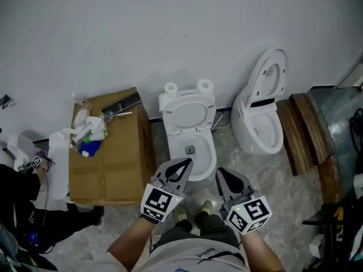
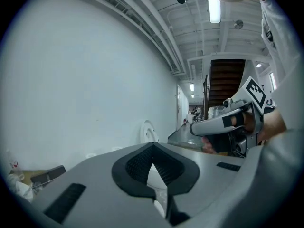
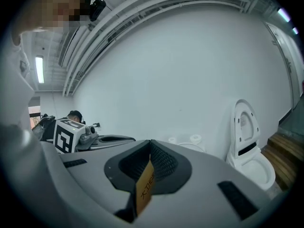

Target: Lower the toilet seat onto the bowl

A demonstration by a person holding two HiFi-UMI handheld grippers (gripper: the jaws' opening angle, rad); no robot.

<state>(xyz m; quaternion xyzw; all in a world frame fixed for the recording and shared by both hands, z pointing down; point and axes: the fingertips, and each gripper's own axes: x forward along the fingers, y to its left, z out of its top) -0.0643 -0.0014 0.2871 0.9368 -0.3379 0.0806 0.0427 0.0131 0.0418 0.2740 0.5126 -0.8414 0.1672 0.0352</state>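
A white toilet stands at the wall straight ahead, its seat raised and leaning back over the open bowl. A second white toilet stands to the right, its seat also upright; the right gripper view shows that seat too. My left gripper is shut and empty, held just in front of the centre bowl. My right gripper is shut beside it, holding nothing. In the gripper views both sets of jaws meet at the tips, left gripper and right gripper.
Two toilet rolls sit on the centre toilet's back. A cardboard box with bottles and paper stands at its left. Wooden steps lie at the right. A seated person is at the far left.
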